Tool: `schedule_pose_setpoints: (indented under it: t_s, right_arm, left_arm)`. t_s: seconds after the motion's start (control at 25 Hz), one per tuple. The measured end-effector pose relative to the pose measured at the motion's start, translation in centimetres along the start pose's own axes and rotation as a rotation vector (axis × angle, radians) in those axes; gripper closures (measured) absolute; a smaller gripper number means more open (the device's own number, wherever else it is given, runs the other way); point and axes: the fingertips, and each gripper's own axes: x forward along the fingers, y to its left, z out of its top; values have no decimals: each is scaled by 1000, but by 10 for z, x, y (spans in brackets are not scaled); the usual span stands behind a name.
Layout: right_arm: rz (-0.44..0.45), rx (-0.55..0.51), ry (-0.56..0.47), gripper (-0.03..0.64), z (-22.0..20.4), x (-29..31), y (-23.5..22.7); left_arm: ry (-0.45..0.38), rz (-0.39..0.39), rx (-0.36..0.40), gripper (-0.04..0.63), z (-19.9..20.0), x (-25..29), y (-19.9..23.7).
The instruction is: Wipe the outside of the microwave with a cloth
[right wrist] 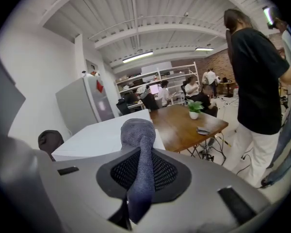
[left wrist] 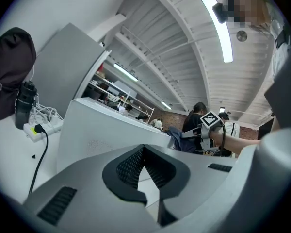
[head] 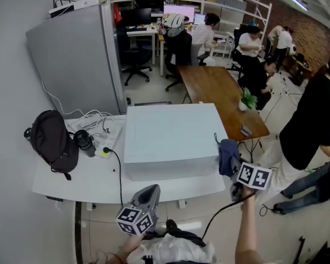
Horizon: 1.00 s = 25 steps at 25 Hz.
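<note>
- Microwave (head: 170, 136): pale box, centre of white table (head: 71, 177).
- Right gripper (head: 232, 169): jaws clamped on blue cloth (head: 229, 154). Cloth bunches out beyond the tips, just beside microwave's near right corner. Likely held so the wad, not the jaws, meets the casing. Contact unclear.
- Left gripper (head: 147, 194): low by near table edge, jaws nearly together, nothing between. Seems parked clear of wiping path.
- Backpack (head: 50, 139): left end of table, well apart.

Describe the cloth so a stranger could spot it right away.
Find the big pale microwave on the white table. At its near right corner hangs the cloth, pinched in the right claw; it is the only dark blue, floppy thing there.
</note>
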Motion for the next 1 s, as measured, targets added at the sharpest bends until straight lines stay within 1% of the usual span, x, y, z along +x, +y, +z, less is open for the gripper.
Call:
schedule_pose_setpoints:
  t_s: [0.08,0.12,0.16,0.24,0.32,0.36,0.48,0.56,0.64,0.68,0.72,0.8,0.88,1.0]
  right_arm:
    - [-17,0,-17,543,8,-8,-13]
    - [-2,-2,-42,543,16,-13,-8]
    - [33,-2,-80,545,29,-21,6]
    - [154,-3,-169,543,62,-33,54]
    - [292,-32,-205,543,89,-30,115]
    - [347,-63,-195,543,96,-22,147]
    - [458,-173,-126,544,99,19,240]
    - [558,-208,-51,543,84,48,303]
    - [637,-242,58,543,54,76,352]
    - [647,-272,113,543,36,91,368]
    - [638,-308,160,543,21,105,376]
    - [593,-361,218,543,3,127,374]
    - [551,-371,232,543,4,139,353]
    - [459,-360,221,543,23,150,297]
  left_arm:
    - [9,-3,0,607,-1,3,-2]
    - [15,-3,2,607,-1,3,-3]
    - [21,-1,4,607,-2,3,-3]
    - [26,6,9,607,-3,3,-1]
    - [23,14,11,607,-1,4,3]
    - [19,19,14,607,0,4,5]
    - [-3,36,24,607,10,-1,9]
    - [-14,48,30,607,15,-4,12]
    - [-20,62,31,607,17,-5,15]
    - [-24,70,29,607,18,-6,17]
    - [-29,77,27,607,19,-7,19]
    - [-42,88,21,607,20,-10,21]
    - [-47,97,17,607,19,-11,23]
    - [-42,112,10,607,17,-10,29]
